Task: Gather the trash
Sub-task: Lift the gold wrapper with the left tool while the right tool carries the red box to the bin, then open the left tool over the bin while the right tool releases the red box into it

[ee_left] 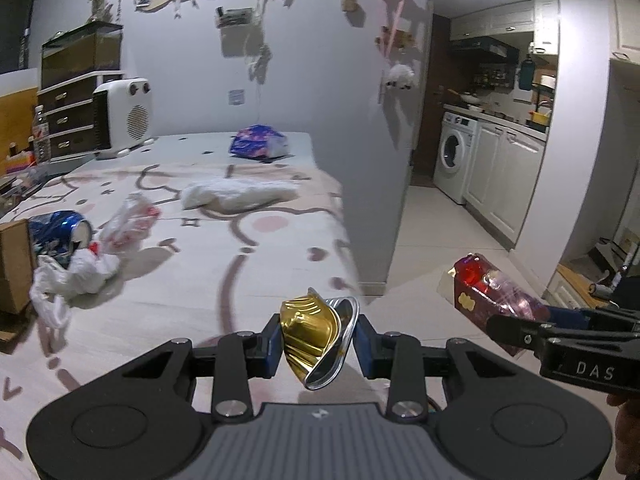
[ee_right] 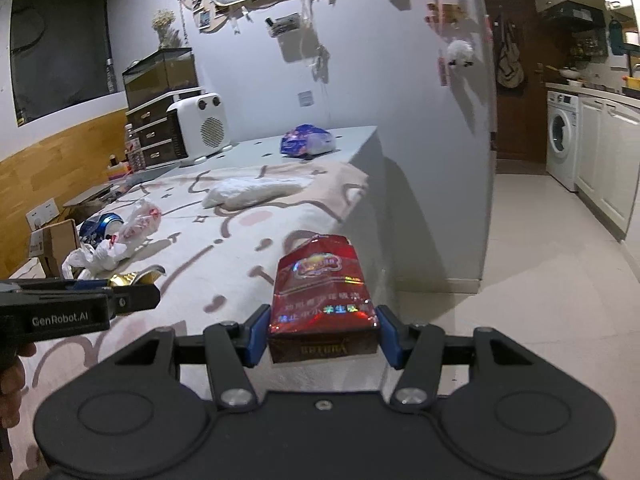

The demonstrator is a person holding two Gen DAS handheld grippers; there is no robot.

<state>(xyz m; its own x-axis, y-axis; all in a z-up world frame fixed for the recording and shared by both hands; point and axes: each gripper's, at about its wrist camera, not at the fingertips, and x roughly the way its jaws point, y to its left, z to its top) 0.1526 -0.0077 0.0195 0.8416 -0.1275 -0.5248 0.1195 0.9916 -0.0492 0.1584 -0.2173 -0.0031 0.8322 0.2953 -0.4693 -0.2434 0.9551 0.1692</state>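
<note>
Cardboard box [ee_left: 14,264] at the bed's left edge is cut off by the frame. Blue can [ee_left: 60,232] partly hidden behind box and white plastic bag [ee_left: 76,276]. Red packet [ee_right: 322,300] text too blurred to read.

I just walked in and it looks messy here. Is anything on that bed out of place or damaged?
Yes. Trash lies on the blanket: a crushed blue can on its side, crumpled plastic bags and a white wad. The left gripper holds a squashed gold capsule; the right gripper holds a torn red pack.
</note>
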